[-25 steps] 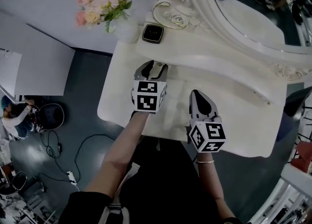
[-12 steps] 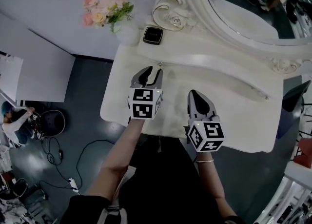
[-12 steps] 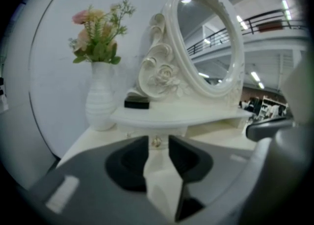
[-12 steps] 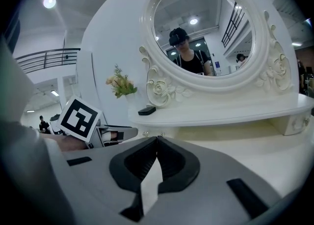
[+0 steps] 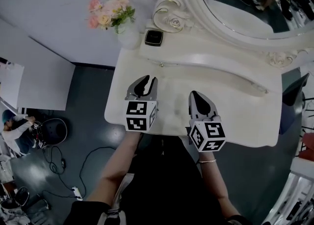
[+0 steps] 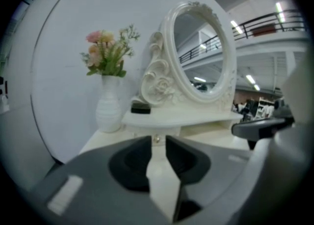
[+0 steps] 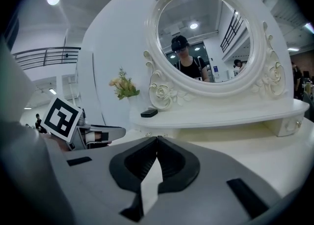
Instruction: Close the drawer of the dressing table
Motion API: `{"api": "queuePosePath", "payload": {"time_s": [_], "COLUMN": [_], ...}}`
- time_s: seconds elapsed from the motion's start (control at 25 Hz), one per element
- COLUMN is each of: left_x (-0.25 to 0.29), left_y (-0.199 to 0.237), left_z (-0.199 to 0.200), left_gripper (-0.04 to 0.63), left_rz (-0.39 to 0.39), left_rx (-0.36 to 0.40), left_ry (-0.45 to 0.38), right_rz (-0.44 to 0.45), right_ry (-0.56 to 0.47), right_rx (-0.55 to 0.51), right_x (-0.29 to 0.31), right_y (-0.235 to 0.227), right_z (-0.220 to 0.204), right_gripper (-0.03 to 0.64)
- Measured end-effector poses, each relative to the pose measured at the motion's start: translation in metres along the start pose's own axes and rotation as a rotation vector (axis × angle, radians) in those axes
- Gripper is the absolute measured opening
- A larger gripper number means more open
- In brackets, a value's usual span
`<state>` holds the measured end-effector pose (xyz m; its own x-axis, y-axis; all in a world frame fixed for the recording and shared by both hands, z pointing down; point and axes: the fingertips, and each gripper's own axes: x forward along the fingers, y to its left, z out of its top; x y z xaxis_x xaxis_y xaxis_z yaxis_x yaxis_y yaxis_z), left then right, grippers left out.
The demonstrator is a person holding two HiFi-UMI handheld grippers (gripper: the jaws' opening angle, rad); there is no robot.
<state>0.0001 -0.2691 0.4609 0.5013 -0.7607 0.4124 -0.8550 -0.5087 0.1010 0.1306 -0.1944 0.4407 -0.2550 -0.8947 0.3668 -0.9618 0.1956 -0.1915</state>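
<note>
Head camera is looking steeply down on the white surface (image 5: 171,99); both tool cameras are facing its oval white-framed mirror (image 7: 203,37).

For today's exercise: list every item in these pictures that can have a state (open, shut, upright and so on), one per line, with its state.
Drawer: looks shut, front flush under the shelf.
Left gripper: empty, jaws slightly apart, just been closing.
Right gripper: shut, empty.
Vase: upright, flowers in it.
Black case: closed, flat on the shelf.
</note>
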Motion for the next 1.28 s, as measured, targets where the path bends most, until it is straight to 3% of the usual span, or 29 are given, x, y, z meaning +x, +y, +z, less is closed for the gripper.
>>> {"api": "queuePosePath", "payload": {"time_s": [0.92,1.28], "left_x": [-0.076,-0.095], "left_y": [0.018,0.021], "left_z": [0.006,0.009], "left_gripper": [0.008,0.006], "left_rz": [-0.024,-0.038], "left_rx": [0.011,0.008], "left_ry": [-0.120,-0.156], "right_rz": [-0.030,-0.019], "right_ry": [-0.080,-0.106], "right_rx": [-0.049,-0.081], "right_x": [-0.033,-0.046], "right_y": [0.024,0.041], "right_z": [0.010,0.009], "right_gripper": [0.005,0.005]}}
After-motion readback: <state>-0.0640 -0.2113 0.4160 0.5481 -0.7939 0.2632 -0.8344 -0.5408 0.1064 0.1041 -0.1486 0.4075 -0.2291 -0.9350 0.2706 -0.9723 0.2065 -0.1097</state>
